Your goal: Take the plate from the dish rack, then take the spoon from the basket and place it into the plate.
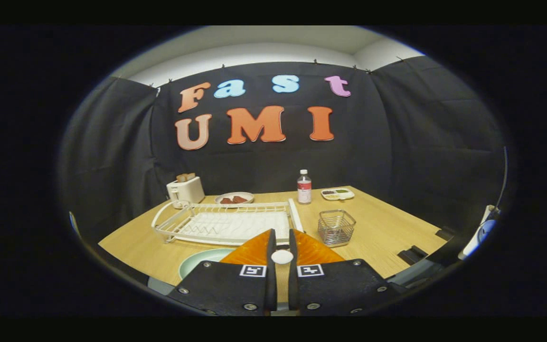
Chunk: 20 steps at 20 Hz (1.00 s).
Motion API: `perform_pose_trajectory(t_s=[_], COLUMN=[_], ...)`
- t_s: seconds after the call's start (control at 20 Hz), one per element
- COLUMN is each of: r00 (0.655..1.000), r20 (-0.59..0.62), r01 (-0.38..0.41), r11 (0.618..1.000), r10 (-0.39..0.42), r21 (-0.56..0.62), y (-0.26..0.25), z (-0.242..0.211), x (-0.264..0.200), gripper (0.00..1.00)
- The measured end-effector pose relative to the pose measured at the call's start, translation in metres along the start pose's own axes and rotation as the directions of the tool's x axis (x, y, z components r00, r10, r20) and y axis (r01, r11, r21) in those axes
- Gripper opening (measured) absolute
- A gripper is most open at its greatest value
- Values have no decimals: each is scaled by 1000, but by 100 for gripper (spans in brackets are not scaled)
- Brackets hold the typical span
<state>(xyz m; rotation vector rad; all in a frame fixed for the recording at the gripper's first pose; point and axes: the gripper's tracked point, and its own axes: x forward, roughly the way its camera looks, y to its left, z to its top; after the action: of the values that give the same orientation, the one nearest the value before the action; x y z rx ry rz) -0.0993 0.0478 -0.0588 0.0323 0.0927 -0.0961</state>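
My gripper [281,233] hangs over the near side of the wooden table [387,228], its fingers drawn close together and shut on a small white spoon [282,257], of which a rounded end shows between them. A pale green plate [202,260] lies flat on the table just below and left of the fingers, partly hidden by the gripper body. Beyond the fingertips stands the white dish rack [228,223], with nothing in it. The wire basket [336,227] stands to the rack's right, ahead of the right finger, and looks empty.
At the back of the table stand a white toaster [185,189], a plate with food [234,198], a water bottle [304,187] and a small divided dish [337,194]. Black clamps [413,253] sit on the table's right edge.
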Motion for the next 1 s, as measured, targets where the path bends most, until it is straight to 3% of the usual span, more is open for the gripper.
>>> perform_pose_trajectory(t_s=[0.5,1.0], r00=[983,956], r20=[-56,-92], r01=[-178,-282], r11=[984,959], r10=[177,277], r21=[-13,-36], y=[77,125], z=[-43,-85], x=[7,30], gripper=[9,9])
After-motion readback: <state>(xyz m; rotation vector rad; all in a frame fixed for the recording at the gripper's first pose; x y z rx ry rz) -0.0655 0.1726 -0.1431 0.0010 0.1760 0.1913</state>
